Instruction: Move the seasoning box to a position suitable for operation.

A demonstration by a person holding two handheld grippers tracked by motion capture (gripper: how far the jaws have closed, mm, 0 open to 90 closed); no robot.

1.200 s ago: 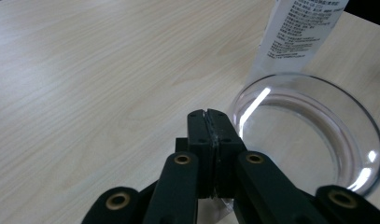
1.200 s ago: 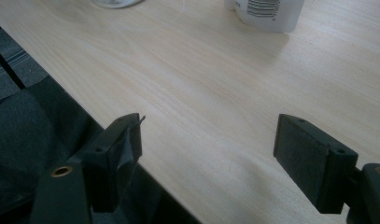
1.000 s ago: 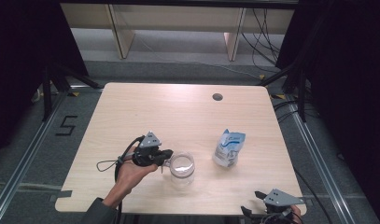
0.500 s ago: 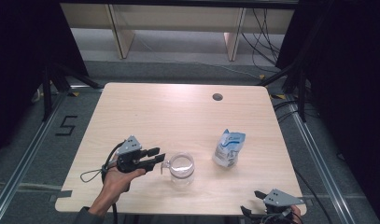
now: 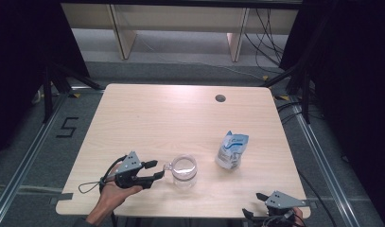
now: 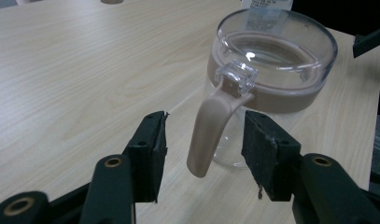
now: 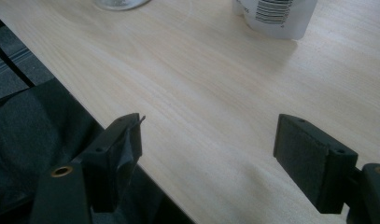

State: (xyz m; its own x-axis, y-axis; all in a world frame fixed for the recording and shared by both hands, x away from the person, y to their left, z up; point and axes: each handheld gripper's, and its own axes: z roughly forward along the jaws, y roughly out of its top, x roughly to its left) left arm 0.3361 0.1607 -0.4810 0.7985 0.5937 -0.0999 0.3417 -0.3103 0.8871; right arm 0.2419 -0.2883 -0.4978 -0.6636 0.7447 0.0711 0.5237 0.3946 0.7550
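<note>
A clear glass mug [image 5: 184,171] with a beige band and beige handle [image 5: 167,166] stands near the table's front edge. My left gripper [image 5: 156,170] is just left of it, open. In the left gripper view the handle [image 6: 211,130] hangs in the gap of my left gripper [image 6: 204,158], and neither pad touches it. The mug [image 6: 276,65] looks empty. My right gripper [image 5: 254,205] hovers at the front right edge, open with nothing in it. In its own view the right gripper [image 7: 208,154] is spread wide over bare wood.
A white and blue pouch [image 5: 231,150] stands upright to the right of the mug, and its barcode side [image 7: 276,14] faces the right gripper. A round cable hole [image 5: 220,98] sits at the back right of the table [image 5: 147,118]. Dark floor surrounds the table.
My left gripper has drawn back to the left and slightly toward the front edge, away from the mug. The mug, the pouch and the right gripper have stayed put.
</note>
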